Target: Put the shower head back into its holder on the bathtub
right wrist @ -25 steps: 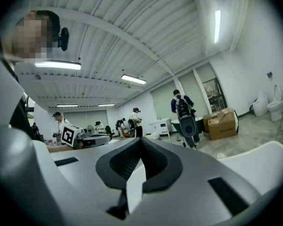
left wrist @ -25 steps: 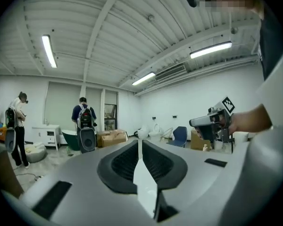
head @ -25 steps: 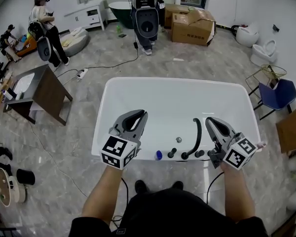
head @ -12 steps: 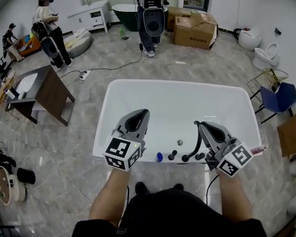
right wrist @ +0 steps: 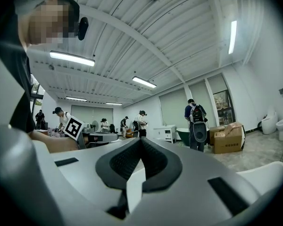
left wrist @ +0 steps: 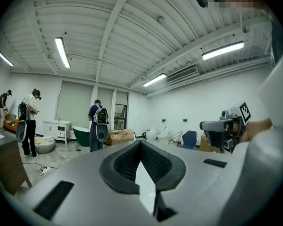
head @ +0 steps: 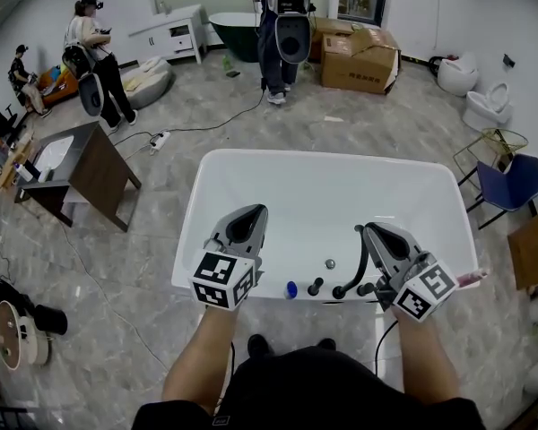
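A white bathtub (head: 202,206) lies below me, its near rim just in front of both grippers. On that rim a black curved shower head (head: 358,260) stands between two black knobs (head: 314,286), next to a small blue piece (head: 290,288). My left gripper (head: 255,211) hovers over the rim's left part, jaws shut and empty; its own view shows the pads (left wrist: 132,160) meeting at the tip of the left gripper (left wrist: 140,141). My right gripper (head: 368,230) hangs just right of the shower head, apart from it. Its own view shows the right gripper (right wrist: 140,139) shut on nothing.
Cardboard boxes (head: 371,56) and a person with a backpack (head: 287,21) stand beyond the tub. A dark table (head: 90,170) is at the left, a blue chair (head: 509,182) at the right. Other people (head: 94,56) stand at the far left; a cable (head: 206,122) crosses the floor.
Both grippers stay almost where they were over the near rim; the right one has rolled a little. The person with the backpack has shifted to the right.
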`<state>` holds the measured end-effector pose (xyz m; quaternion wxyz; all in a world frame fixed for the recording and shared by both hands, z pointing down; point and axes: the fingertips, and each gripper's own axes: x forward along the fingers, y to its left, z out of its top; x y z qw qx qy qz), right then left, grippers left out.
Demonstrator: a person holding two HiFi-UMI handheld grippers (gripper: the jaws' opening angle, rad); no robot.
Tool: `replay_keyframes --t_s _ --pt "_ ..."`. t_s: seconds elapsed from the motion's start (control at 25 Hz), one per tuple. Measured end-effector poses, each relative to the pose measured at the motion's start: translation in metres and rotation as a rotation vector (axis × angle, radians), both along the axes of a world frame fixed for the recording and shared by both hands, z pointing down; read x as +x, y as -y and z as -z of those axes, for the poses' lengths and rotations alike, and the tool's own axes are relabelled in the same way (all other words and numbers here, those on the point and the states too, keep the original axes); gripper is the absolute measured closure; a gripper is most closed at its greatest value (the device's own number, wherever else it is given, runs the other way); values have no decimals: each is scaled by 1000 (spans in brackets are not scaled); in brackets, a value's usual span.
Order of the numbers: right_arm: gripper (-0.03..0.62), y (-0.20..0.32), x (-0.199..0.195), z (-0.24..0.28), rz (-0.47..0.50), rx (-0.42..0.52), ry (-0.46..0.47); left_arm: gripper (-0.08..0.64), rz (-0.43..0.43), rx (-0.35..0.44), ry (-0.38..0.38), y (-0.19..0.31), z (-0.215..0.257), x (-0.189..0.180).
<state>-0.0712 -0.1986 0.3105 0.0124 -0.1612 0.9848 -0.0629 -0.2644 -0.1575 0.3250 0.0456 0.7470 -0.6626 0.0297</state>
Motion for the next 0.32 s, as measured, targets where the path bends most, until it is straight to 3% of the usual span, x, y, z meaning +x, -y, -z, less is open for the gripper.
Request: replay_keyframes --t_s 0.32 --pt "577 9 6 0 -14 -14 7 545 -7 -1 21 4 4 -1"
